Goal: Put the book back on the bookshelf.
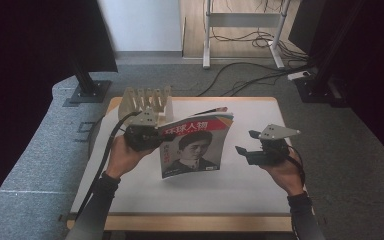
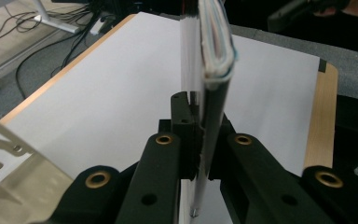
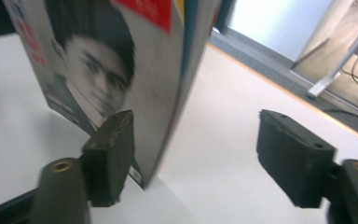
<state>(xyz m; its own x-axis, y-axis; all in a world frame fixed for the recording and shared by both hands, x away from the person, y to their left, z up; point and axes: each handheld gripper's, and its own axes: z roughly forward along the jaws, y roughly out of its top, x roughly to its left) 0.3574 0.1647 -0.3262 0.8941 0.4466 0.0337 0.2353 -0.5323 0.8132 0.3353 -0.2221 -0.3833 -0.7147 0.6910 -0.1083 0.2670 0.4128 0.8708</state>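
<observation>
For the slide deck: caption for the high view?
Left gripper clamps an upright magazine; right gripper open beside it.

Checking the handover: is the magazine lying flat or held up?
Held up: the left gripper clamps the magazine on edge above the table.

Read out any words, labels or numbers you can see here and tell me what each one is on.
"环球人物": large white characters on the red band across the top of the magazine cover, clamped upright by the left tool.
Red vertical strip down the cover's left side: characters too small to read.
Barcode at the cover's bottom corner, right gripper view: blurred, unreadable.
Wooden rack: no text.
</observation>
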